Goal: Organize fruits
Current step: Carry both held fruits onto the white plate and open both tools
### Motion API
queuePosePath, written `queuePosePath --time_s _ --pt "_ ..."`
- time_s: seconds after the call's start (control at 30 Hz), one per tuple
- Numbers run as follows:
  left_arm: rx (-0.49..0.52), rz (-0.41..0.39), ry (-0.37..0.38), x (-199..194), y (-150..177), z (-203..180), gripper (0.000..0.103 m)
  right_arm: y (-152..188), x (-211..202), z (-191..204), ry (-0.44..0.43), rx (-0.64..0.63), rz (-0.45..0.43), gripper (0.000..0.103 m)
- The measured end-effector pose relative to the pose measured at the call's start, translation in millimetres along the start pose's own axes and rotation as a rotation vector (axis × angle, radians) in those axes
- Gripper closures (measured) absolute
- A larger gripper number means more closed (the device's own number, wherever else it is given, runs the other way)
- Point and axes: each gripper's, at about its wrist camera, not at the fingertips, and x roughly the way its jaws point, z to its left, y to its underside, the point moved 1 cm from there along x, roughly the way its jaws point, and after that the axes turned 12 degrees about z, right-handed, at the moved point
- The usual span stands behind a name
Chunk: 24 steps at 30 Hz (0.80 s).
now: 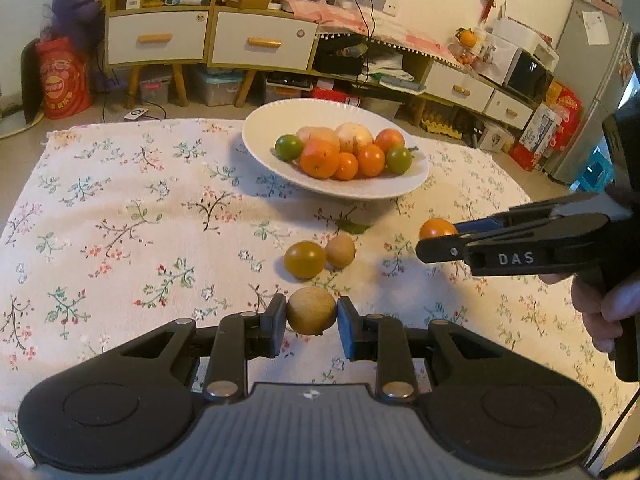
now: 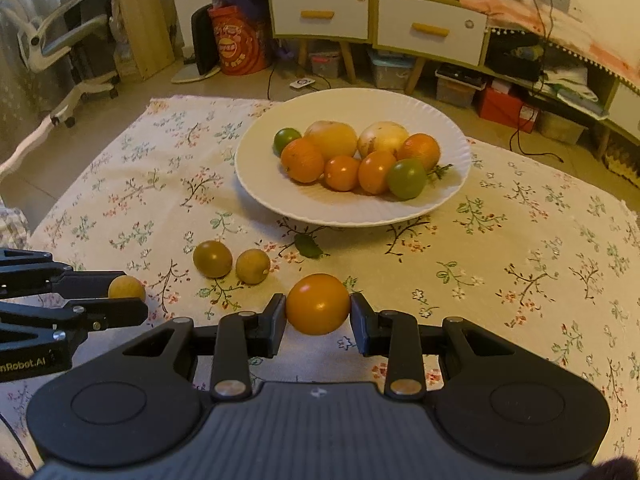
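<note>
My left gripper point(image 1: 312, 314) is shut on a small tan round fruit point(image 1: 311, 310), just above the floral cloth. It also shows at the left of the right wrist view point(image 2: 127, 300), holding the tan fruit point(image 2: 125, 287). My right gripper point(image 2: 318, 310) is shut on an orange fruit point(image 2: 318, 303); in the left wrist view the right gripper point(image 1: 444, 236) holds the orange fruit point(image 1: 436, 228). A yellow-green fruit point(image 2: 212, 258) and a tan fruit point(image 2: 252, 265) lie on the cloth. A white plate point(image 2: 352, 216) holds several orange, green and yellow fruits.
A green leaf point(image 2: 307, 245) lies on the cloth in front of the plate. The floral tablecloth point(image 2: 520, 264) covers the table. Behind the table stand drawer cabinets point(image 2: 400, 24), storage boxes, a red bag point(image 2: 236, 44) and an office chair point(image 2: 68, 52).
</note>
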Motion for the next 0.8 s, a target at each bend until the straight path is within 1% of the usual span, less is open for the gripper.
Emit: queuePosePath --time_s 0.37,0.67,0.8 --pt "-0.036 -0.042 0.017 -2 -19 -4 0.101 -6 -17 -24 -0.031 0.092 -0.062 0.072" --pt "-0.069 -0.077 0.038 4 -41 -14 0.101 -13 -17 -35 -0.051 0.156 -0.086 0.072" --pt "-0.070 -0.090 0.036 11 -50 -20 0.101 -19 -17 -42 -0.057 0.195 -0.103 0.072"
